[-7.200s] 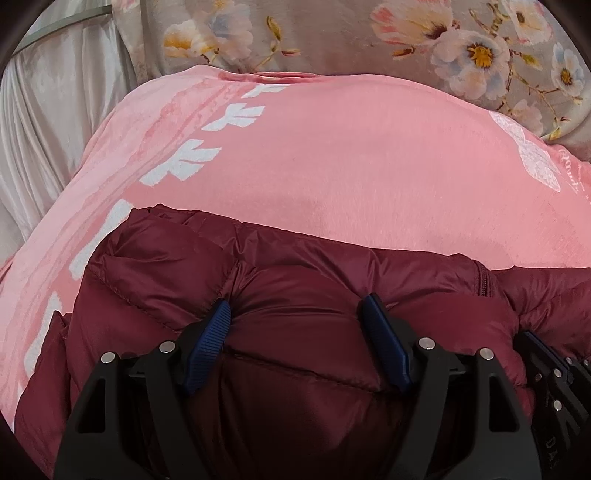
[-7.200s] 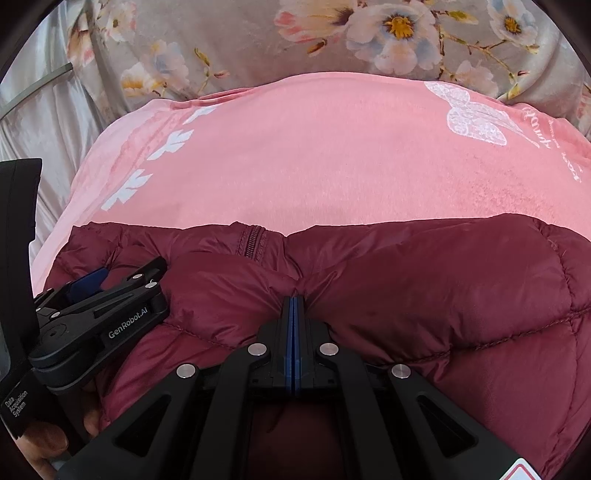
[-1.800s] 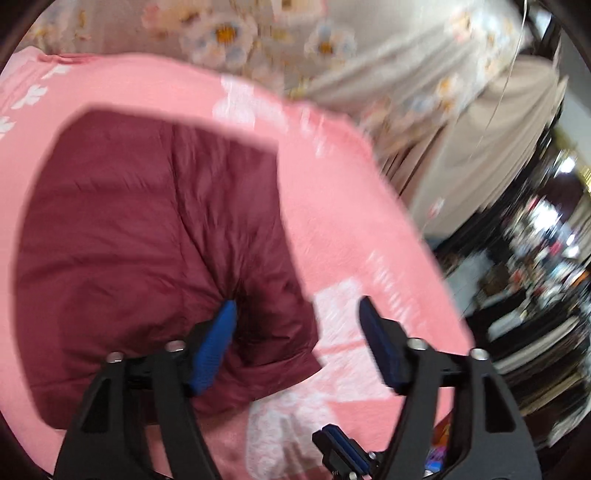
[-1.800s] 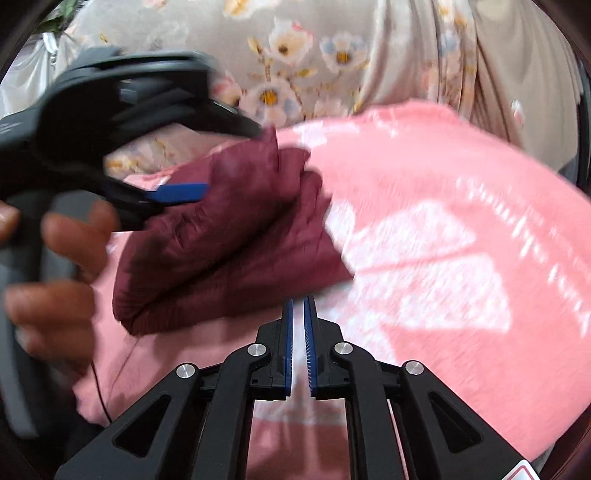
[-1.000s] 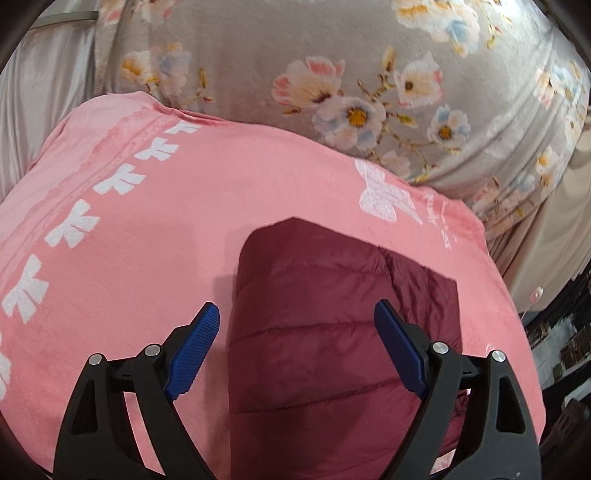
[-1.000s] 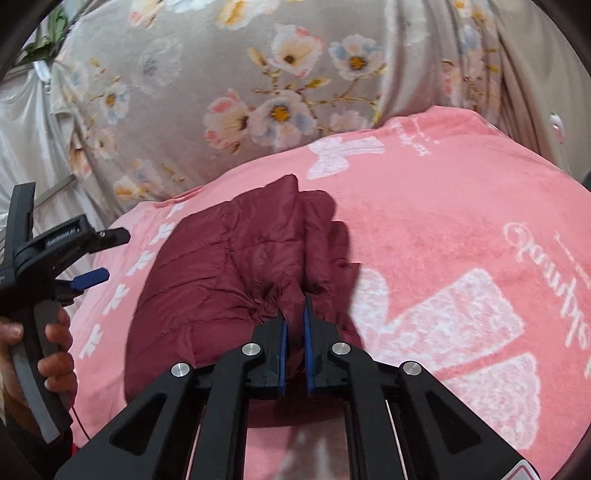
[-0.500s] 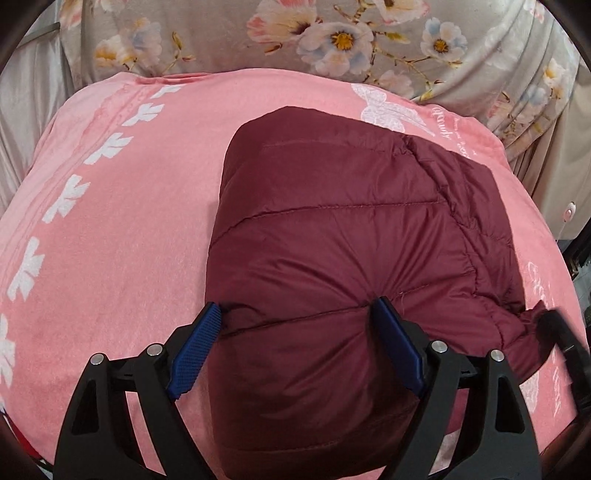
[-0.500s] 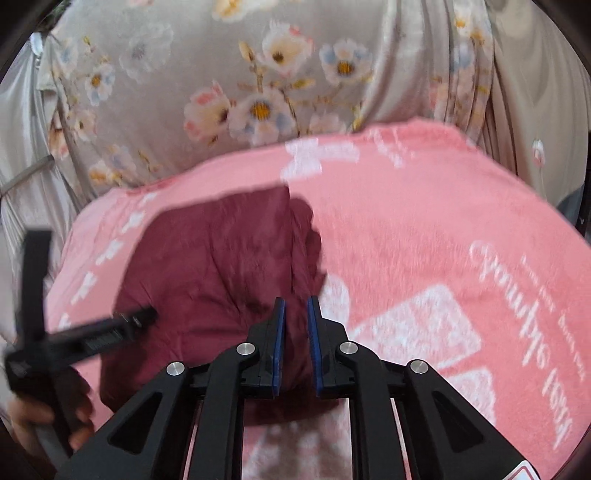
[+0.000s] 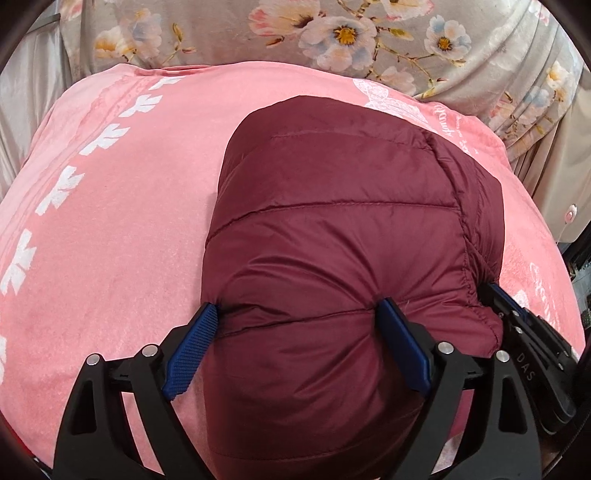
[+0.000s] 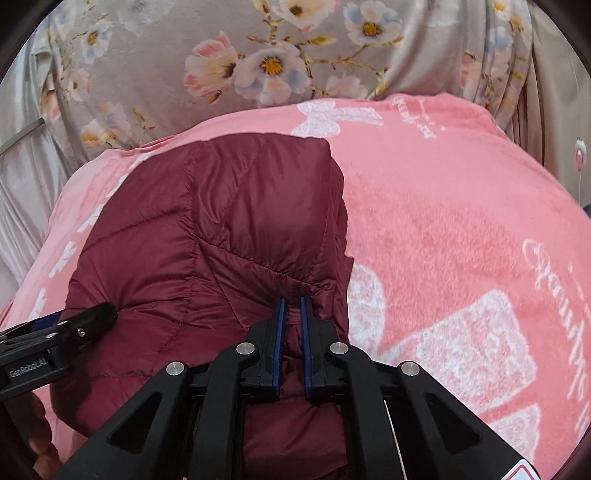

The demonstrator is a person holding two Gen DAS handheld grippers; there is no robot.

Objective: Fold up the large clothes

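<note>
A maroon puffer jacket point(image 9: 343, 229) lies folded into a compact bundle on a pink blanket point(image 9: 110, 229). My left gripper point(image 9: 299, 343) is open, its blue pads pressing into the bundle's near edge on both sides. In the right wrist view the jacket point(image 10: 207, 236) fills the left half. My right gripper point(image 10: 291, 306) is nearly closed with a fold of the jacket's near right edge between its pads. The left gripper shows at the left of that view point(image 10: 55, 332), and the right gripper at the right edge of the left wrist view point(image 9: 524, 332).
The pink blanket point(image 10: 461, 229) carries white bow prints and lettering. A grey floral curtain point(image 9: 332, 33) hangs behind the bed. Pale fabric point(image 9: 22, 110) hangs at the far left. A hand point(image 10: 37, 435) holds the left gripper.
Both grippers have come down and forward onto the near edge of the folded jacket. The right gripper's pads now hold a fold of it.
</note>
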